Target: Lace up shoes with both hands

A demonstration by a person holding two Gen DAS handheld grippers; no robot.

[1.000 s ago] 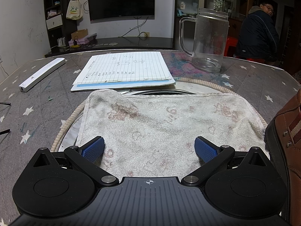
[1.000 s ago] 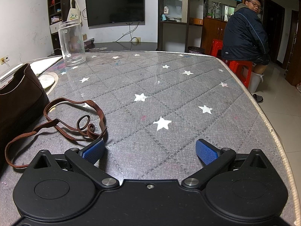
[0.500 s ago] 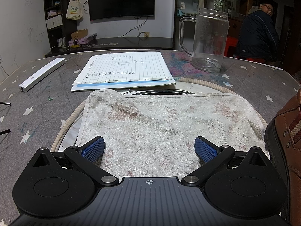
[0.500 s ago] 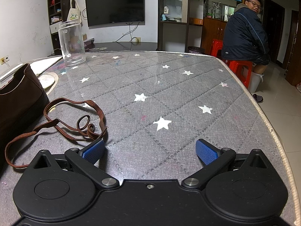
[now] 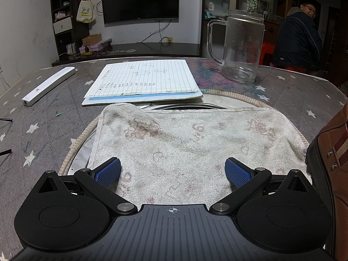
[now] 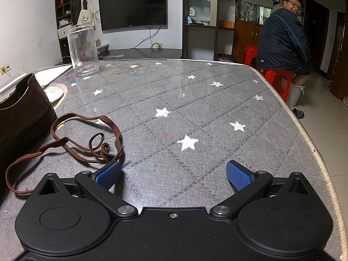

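Left wrist view: left gripper (image 5: 173, 171) sits low over a stained white towel (image 5: 195, 139), blue-padded fingers (image 5: 107, 172) spread wide, nothing between them. Towel lies on a round mat on the desk (image 5: 50, 121), grey quilted cover with white stars. Brown shoe (image 5: 335, 158) at the right edge of the frame, dark sole touching the towel's right edge, metal eyelets visible, only partly in view. Beyond the towel, a lined paper sheet (image 5: 143, 78) on a blue-edged pad. Clear glass mug (image 5: 241, 47) with handle stands upright behind and to the right of the paper. White bar-shaped device (image 5: 49, 86) lies far left, well apart. A person in a dark jacket (image 5: 296, 37) sits in the background right.

Right wrist view: right gripper (image 6: 174, 171) low over the bare desk (image 6: 195, 108), fingers (image 6: 238, 175) spread wide, holding nothing. Brown shoelace (image 6: 87, 139) lies loose in loops and a tangle on the desk, just ahead of the left finger, its near end touching or almost touching that pad; cannot tell which. Lace runs back toward the shoe (image 6: 24, 108) at far left; not threaded anywhere I can see. Glass mug (image 6: 82, 50) upright beyond the shoe. Person in dark jacket (image 6: 282, 37) sits on a red stool (image 6: 276, 76) off the desk's far right.
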